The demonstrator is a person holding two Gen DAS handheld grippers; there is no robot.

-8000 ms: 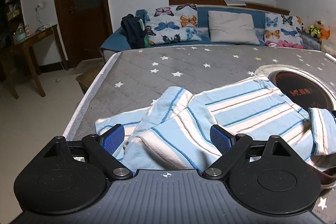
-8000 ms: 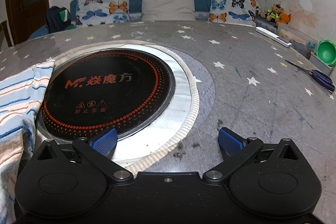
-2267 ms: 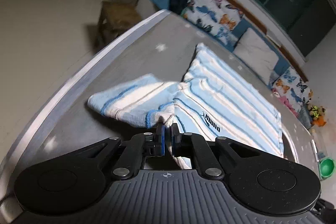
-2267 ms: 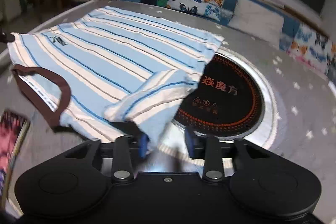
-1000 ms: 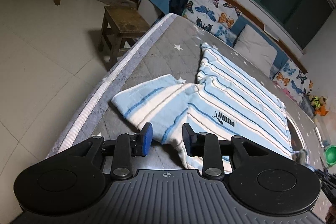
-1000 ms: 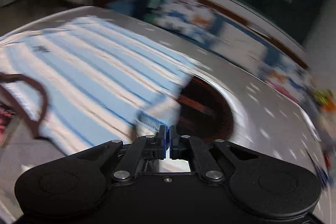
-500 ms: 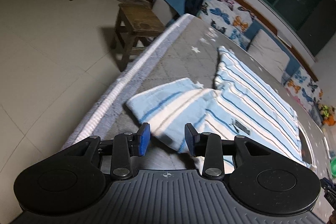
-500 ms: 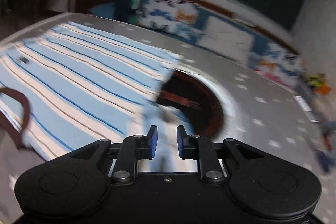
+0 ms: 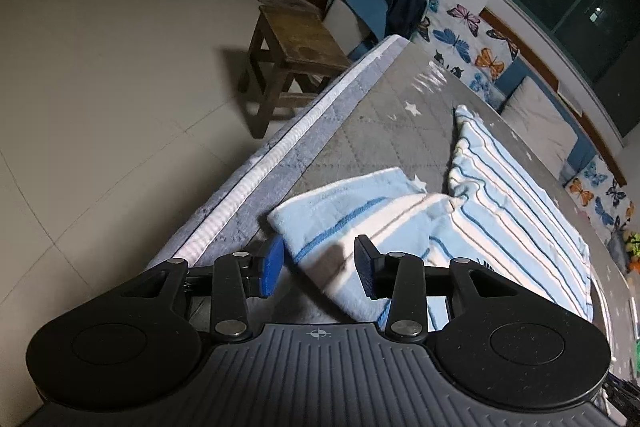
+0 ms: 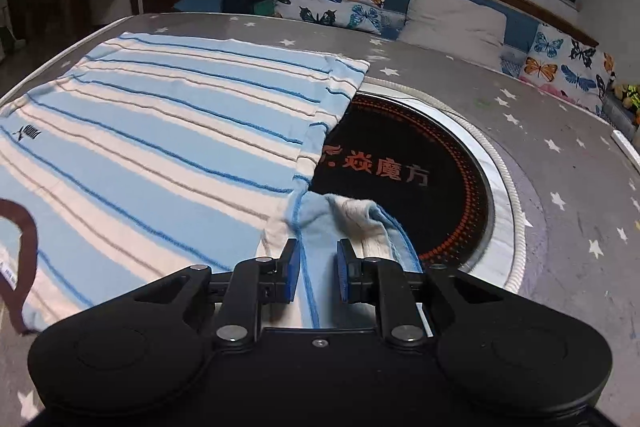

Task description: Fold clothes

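Two sleeves frame the job: the striped shirt (image 10: 160, 131) lies spread flat on the star-printed grey surface (image 10: 560, 163), its right side overlapping the round black cooktop (image 10: 420, 187). The left gripper (image 9: 319, 265) has its fingers spread, straddling the edge of the left sleeve (image 9: 352, 211) without pressing it. The right gripper (image 10: 317, 269) has its fingers apart too, with the bunched right sleeve (image 10: 344, 219) running between them but seemingly not pinched. The step in hand looks like taking both sleeves to fold them inward. Doing it well likely means closing on the cuff edge through both layers, lifting evenly, and laying each sleeve flat across the body. The knit looks soft, ribbed and limp, pale blue and cream with thin darker stripes and a brown collar (image 10: 20, 223); it will sag and crease readily.
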